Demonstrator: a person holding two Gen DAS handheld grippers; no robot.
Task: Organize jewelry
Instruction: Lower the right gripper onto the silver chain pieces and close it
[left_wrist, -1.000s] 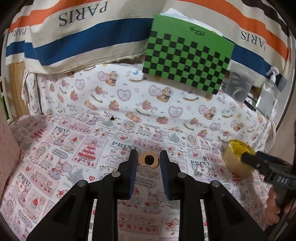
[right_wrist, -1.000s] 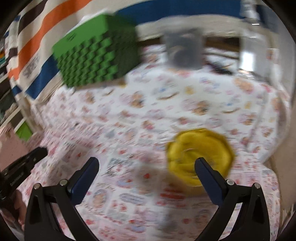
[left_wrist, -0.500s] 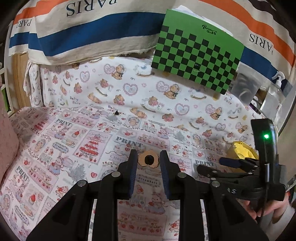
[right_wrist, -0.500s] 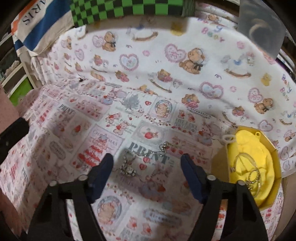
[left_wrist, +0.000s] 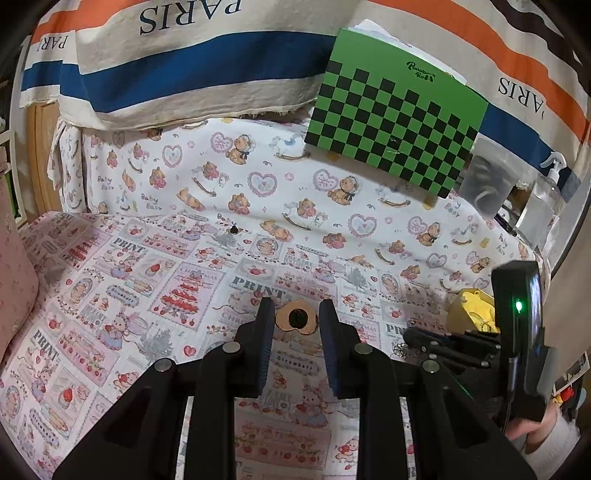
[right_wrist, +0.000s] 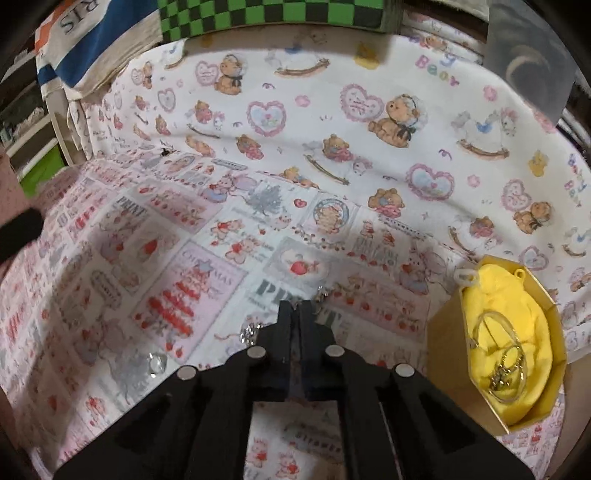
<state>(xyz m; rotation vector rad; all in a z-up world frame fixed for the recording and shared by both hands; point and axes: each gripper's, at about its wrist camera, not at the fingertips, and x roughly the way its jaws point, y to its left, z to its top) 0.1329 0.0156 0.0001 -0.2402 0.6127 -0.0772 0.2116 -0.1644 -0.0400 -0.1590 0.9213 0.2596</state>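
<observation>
A silver chain necklace (right_wrist: 251, 332) with sparkly charms lies on the patterned cloth. My right gripper (right_wrist: 297, 306) is down on it with its jaws closed on the chain; chain links (right_wrist: 321, 293) show just past the tips. It also shows in the left wrist view (left_wrist: 424, 338). A yellow octagonal box (right_wrist: 443, 332) with a yellow cushion and gold rings (right_wrist: 506, 369) inside sits to the right. My left gripper (left_wrist: 297, 317) is open, its fingers either side of a round tan piece with a dark centre (left_wrist: 296, 318) on the cloth.
A green and black checkered board (left_wrist: 395, 125) leans at the back. A clear container (left_wrist: 487, 184) and a spray bottle (left_wrist: 546, 192) stand at the back right. A small dark item (left_wrist: 233, 230) lies far on the cloth. A clear crystal charm (right_wrist: 157, 363) lies left of my right gripper.
My right gripper has come down over the necklace and closed from wide open onto the chain. The left gripper stays open around the tan piece.
</observation>
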